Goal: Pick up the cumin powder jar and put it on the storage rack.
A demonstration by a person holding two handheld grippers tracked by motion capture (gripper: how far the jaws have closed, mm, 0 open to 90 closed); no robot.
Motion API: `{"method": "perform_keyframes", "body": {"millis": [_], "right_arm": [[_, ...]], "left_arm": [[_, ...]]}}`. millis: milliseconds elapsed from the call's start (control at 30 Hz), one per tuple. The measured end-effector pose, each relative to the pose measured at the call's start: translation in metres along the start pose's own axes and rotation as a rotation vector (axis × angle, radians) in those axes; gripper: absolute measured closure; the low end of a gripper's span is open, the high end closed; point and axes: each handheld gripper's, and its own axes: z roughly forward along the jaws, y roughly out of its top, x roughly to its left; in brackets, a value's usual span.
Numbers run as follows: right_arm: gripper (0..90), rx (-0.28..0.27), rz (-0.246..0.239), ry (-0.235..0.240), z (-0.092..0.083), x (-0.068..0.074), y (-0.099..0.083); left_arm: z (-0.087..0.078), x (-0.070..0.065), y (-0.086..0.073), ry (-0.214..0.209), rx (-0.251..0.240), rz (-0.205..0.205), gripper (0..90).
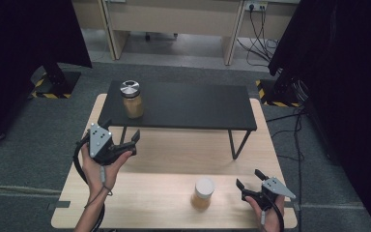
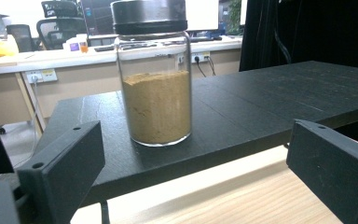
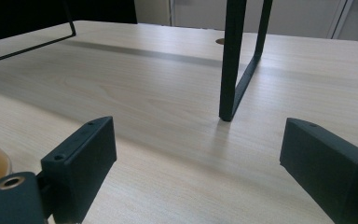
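Grey carpet and office desks lie beyond the pale wooden counter (image 1: 164, 159), on which a low black shelf (image 1: 188, 104) stands on thin metal legs. Near the shelf's left end stands a glass jar (image 2: 156, 93) with a dark screw lid, about two-thirds full of tan powder. The jar is rigid, smooth-walled and breakable, and the filling probably gives it some weight; its straight glass side below the lid looks like the best place to grip, squarely across the middle so it does not tip or slide. The left gripper (image 1: 121, 141) hangs just in front of the shelf's edge, pointed at this jar, its fingers (image 2: 63, 168) spread wide with nothing between them and short of the glass. A second jar (image 1: 203, 193), white-lidded, stands on the counter near its front edge. Just to its right the right gripper (image 1: 249, 182) rests low, fingers (image 3: 81, 161) likewise apart and empty, touching nothing.
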Motion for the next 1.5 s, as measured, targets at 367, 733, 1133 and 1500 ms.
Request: {"method": "perform_keyframes", "body": {"millis": [367, 733, 1133, 1500], "right_arm": [[10.8, -0.002, 0.002, 0.001, 0.000, 0.000, 0.000], [10.8, 0.001, -0.004, -0.002, 0.000, 0.001, 0.000], [10.8, 0.001, -0.007, -0.003, 0.000, 0.001, 0.000], [10.8, -0.001, -0.008, 0.000, 0.000, 0.001, 0.000]], "left_arm": [[-0.007, -0.006, -0.046, 0.006, -0.030, -0.015, 3.6], [-0.006, -0.004, -0.100, -0.007, 0.009, -0.066, 3.6], [0.002, -0.007, -0.147, -0.044, 0.038, -0.089, 3.3], [0.006, -0.011, -0.161, -0.056, 0.065, -0.115, 3.0]]}}
